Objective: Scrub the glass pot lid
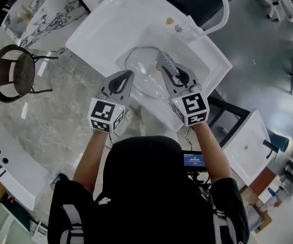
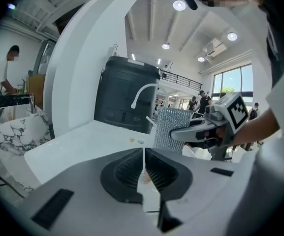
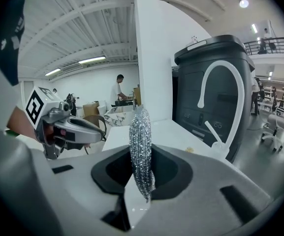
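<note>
Right hand-held gripper point(image 1: 165, 71) clamping scourer point(image 3: 140, 146), left hand-held gripper point(image 1: 128, 75) pinching glass lid point(image 1: 145, 83)

Both grippers forward, side by side, centre frame
The left gripper point(image 1: 129, 74) has its jaws pressed together; the right gripper point(image 1: 164, 71) clamps a steel scrubber point(image 1: 166, 61).

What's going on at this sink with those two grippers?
A person holds a gripper in each hand over a white sink, where a glass pot lid lies in the basin. The right gripper is shut on a silvery scrubbing pad over the lid. The left gripper is shut, its tip at the lid's rim; whether it grips it is unclear.
</note>
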The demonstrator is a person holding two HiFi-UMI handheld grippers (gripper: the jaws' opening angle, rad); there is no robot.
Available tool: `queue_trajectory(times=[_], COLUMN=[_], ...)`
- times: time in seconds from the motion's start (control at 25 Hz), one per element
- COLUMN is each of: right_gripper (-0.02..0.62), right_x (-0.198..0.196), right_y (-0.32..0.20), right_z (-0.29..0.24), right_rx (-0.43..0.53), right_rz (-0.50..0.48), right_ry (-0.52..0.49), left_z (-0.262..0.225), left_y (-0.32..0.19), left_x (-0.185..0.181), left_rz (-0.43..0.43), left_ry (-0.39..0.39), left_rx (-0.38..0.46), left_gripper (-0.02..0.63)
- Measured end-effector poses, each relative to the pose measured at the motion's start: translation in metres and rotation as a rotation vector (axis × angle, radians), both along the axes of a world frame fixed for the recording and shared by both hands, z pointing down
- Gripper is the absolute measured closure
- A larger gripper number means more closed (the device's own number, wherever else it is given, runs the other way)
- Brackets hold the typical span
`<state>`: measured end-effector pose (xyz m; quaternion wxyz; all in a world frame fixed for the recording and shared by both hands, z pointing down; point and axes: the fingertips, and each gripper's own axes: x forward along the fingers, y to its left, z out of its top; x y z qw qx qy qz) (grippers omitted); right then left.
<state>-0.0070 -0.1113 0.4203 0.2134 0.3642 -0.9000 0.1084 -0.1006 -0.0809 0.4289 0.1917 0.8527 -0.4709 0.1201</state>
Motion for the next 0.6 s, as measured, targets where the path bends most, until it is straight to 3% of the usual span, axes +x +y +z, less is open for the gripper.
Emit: queue_trajectory(times=[0.28, 0.6], right_gripper=[0.529, 0.529], right_x=[0.013, 0.032], right_y=[0.007, 0.021], right_z=[0.027, 0.061], right_rx=[-0.038, -0.094], right_rz=[0.021, 0.036], right_ry=[0.029, 0.067], left_z=[0.037, 0.063], left_y=[0.008, 0.006], left_x=[0.009, 0.022], left_rz=[0.059, 0.103], left_ry=[-0.051, -0.084], left_rx=[-0.098, -0.146], left_gripper=[0.594, 0.592])
